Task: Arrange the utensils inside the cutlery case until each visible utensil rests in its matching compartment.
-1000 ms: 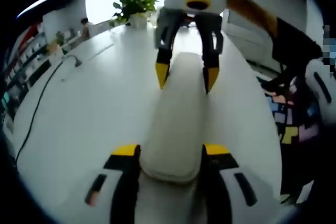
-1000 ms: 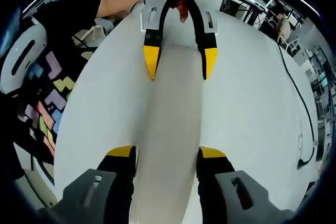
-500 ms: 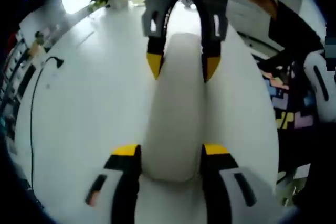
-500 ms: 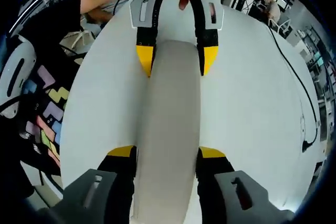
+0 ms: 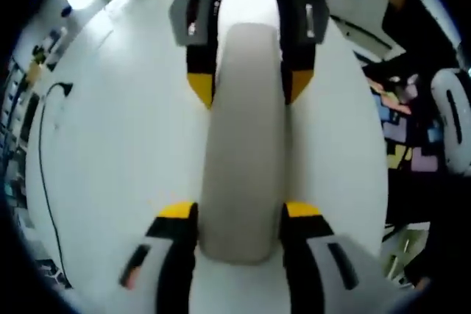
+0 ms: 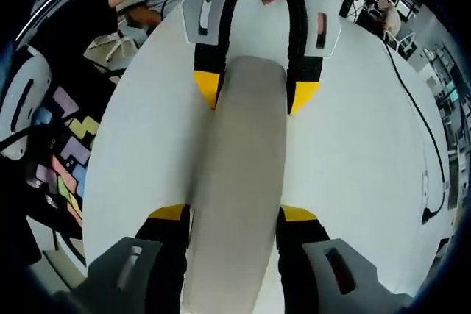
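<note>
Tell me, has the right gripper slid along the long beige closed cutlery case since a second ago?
Yes. In the left gripper view, the right gripper now stands farther down the cutlery case, toward the left gripper.

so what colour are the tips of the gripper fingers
Yellow, on black fingers; clearest in the right gripper view.

closed cutlery case hides its utensils and compartments.

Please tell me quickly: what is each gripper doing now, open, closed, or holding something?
Left gripper: closed on one end of the cutlery case.
Right gripper: closed on the other end of the same case.
</note>
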{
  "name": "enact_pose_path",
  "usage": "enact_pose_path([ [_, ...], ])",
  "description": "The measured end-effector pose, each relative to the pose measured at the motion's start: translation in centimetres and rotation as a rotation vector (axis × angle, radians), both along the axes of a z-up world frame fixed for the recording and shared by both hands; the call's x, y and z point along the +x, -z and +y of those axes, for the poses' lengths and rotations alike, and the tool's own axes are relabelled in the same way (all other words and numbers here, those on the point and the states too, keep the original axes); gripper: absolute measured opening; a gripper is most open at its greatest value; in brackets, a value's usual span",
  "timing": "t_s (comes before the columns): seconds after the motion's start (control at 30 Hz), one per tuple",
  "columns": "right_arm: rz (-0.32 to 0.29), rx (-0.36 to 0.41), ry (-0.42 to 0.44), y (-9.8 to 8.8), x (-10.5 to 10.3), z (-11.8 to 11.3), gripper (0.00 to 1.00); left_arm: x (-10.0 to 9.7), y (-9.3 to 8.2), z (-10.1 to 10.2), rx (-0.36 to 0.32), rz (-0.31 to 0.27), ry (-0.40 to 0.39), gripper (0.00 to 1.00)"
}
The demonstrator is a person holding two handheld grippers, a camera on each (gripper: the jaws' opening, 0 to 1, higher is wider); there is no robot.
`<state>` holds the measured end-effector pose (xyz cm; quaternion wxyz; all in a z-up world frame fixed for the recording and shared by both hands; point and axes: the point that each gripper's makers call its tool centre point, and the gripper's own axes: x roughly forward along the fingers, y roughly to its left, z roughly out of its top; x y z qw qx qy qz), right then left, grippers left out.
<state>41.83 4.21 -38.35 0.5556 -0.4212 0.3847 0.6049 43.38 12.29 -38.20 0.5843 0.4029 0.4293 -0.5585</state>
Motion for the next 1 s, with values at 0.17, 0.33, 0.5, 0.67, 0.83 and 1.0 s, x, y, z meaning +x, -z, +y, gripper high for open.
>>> enact_pose_path([
  [0.17, 0.006, 0.068, 0.028, 0.0, -0.2, 0.1, 0.48, -0.3, 0.1, -0.1, 0.054, 0.001, 0.010, 0.47],
  [0.33, 0.006, 0.054, 0.028, 0.0, -0.1, 0.4, 0.48, -0.5, 0.3, 0.0, 0.098, 0.003, 0.019, 0.47],
  [0.5, 0.002, 0.021, 0.032, 0.0, -0.1, 0.4, 0.48, -0.7, 0.3, 0.1, 0.136, 0.003, 0.020, 0.47],
  [0.67, -0.006, 0.029, 0.040, 0.0, -0.1, 0.3, 0.47, -0.7, 0.3, 0.1, 0.138, 0.006, 0.022, 0.46],
  [0.83, -0.032, 0.037, 0.056, -0.4, 0.1, -0.1, 0.46, -0.7, 0.3, 0.0, 0.171, 0.007, 0.025, 0.46],
  [1.0, -0.033, 0.018, 0.069, -0.9, -0.1, -1.1, 0.44, -0.7, 0.3, 0.0, 0.194, 0.009, 0.027, 0.46],
])
